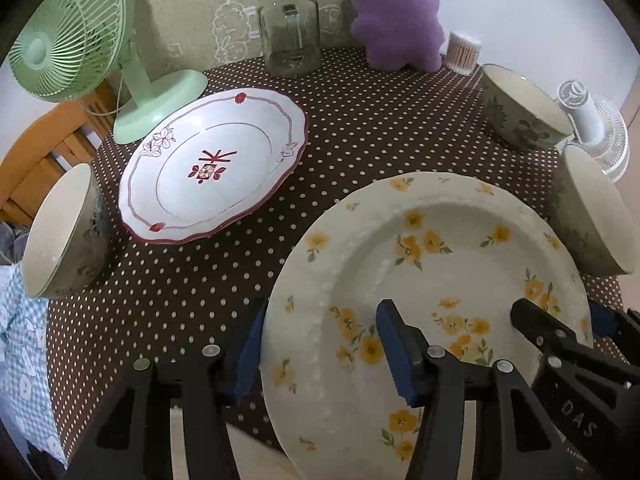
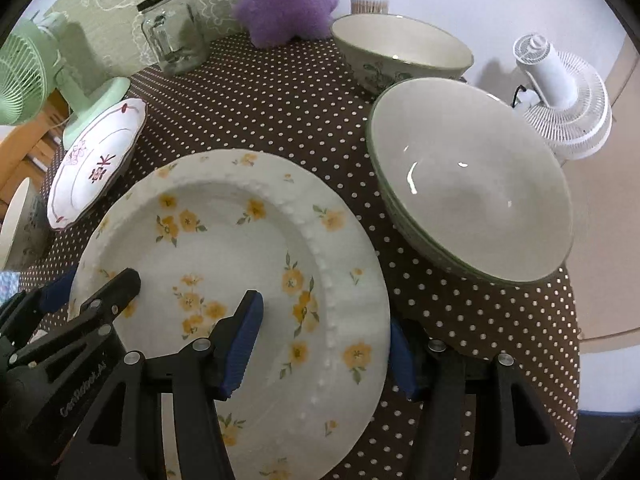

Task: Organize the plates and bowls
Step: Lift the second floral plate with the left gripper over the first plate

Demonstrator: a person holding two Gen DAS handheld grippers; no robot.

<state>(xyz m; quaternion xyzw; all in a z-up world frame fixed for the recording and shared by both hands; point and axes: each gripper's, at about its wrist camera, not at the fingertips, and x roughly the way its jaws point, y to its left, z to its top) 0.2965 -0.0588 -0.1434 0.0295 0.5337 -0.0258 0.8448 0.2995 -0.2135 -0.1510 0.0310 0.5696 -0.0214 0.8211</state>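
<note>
A cream plate with yellow flowers (image 1: pixel 420 248) (image 2: pixel 224 216) lies on the dotted brown tablecloth (image 1: pixel 360 120), nearest to me. My left gripper (image 1: pixel 323 306) (image 2: pixel 94 282) straddles its left rim, one blue pad outside the edge and one over the well, open. At the plate's right rim my right gripper (image 2: pixel 324 312) (image 1: pixel 560 314) stands the same way, also open. A white plate with red trim (image 1: pixel 212 168) (image 2: pixel 96 164) sits at the back left. Cream bowls with dark floral sides stand around: one on the left (image 1: pixel 60 232), one at the back right (image 1: pixel 520 108) (image 2: pixel 400 48), one on the right (image 1: pixel 592 216) (image 2: pixel 468 192).
A green fan (image 1: pixel 72 40), a glass jar (image 1: pixel 290 32), a purple plush (image 1: pixel 396 12) and a tub of cotton swabs (image 1: pixel 464 50) line the back. A white fan (image 2: pixel 560 92) sits off the right edge. A wooden chair (image 1: pixel 40 152) and blue checked cloth (image 1: pixel 16 340) are left.
</note>
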